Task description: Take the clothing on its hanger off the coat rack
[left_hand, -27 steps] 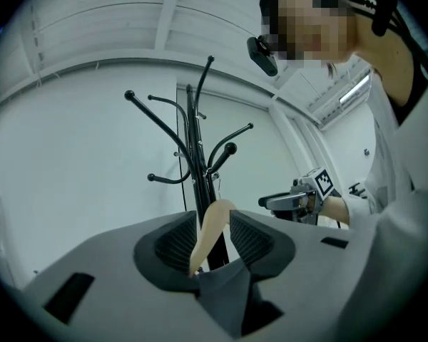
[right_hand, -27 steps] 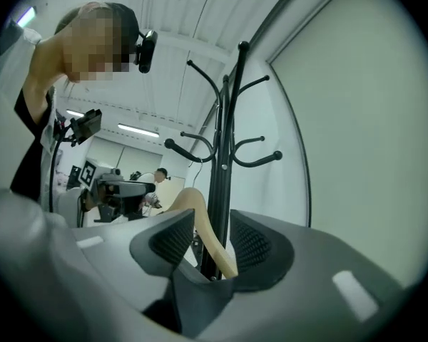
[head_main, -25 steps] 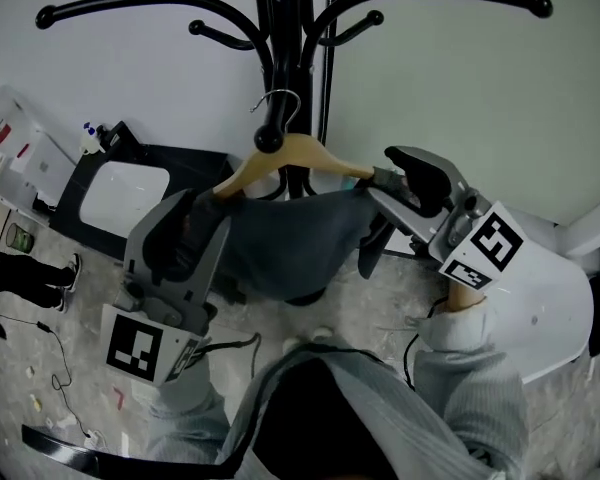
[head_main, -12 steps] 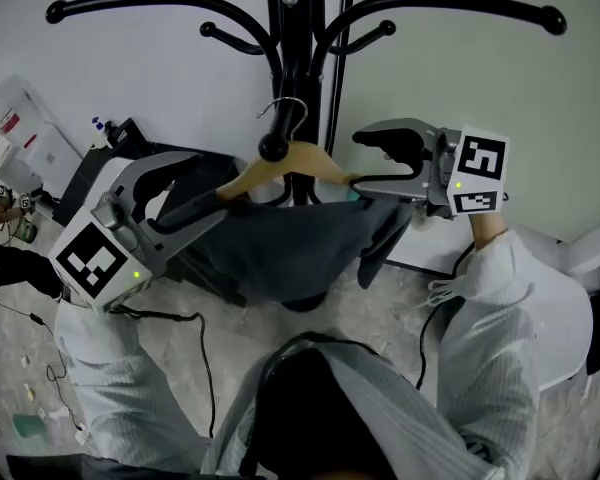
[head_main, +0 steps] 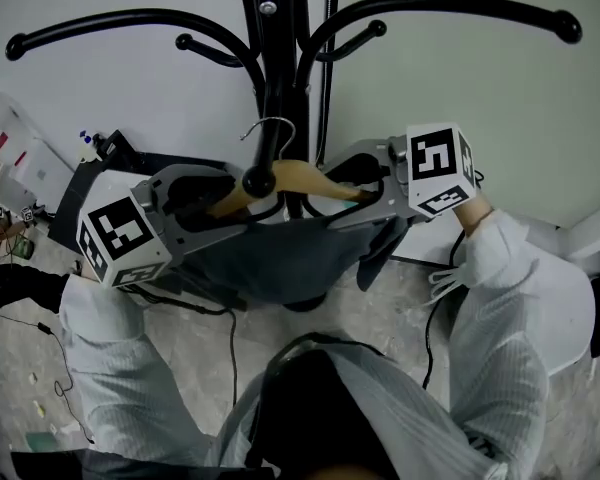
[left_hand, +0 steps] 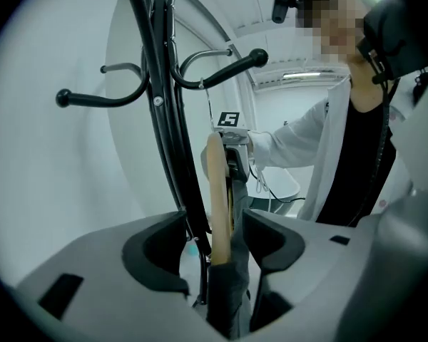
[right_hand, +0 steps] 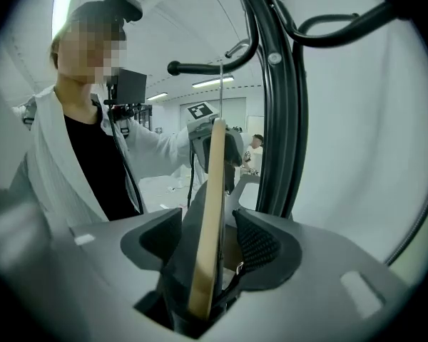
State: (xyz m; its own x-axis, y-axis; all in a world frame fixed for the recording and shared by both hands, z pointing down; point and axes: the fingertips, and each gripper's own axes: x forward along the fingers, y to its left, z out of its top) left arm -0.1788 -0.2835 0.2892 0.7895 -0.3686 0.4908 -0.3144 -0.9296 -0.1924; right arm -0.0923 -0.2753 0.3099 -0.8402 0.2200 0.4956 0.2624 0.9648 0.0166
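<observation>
Clothing point(head_main: 280, 258), dark grey, hangs draped over a pale wooden hanger point(head_main: 302, 178). The hanger's wire hook point(head_main: 268, 120) is looped over a black ball-tipped peg point(head_main: 257, 180) of the coat rack point(head_main: 280, 58), so the whole lot is on the rack, close against its black pole. The left claw point(left_hand: 215, 225) is at the hanger's left end. Its jaws have just been opening and now stand wide apart. The wooden arm and a fold of the cloth run between them, with a clear gap on one side and the cloth close by the other pad, and nothing is clamped. The right claw point(right_hand: 207, 219) is at the opposite end, pointing in towards the first. Its jaws have just spread wide as well and then drawn in a touch. The hanger's arm stands edge-on between them, wrapped in cloth, with space beside it and no pad pressing on it. From above, the garment sags between the two claws, each of which carries a marker cube point(head_main: 120, 240) behind its jaws. The person holding them wears pale striped sleeves point(head_main: 490, 308) and stands right up to the rack. A plain light wall point(head_main: 480, 98) is behind it and a speckled floor point(head_main: 390, 298) lies below.
</observation>
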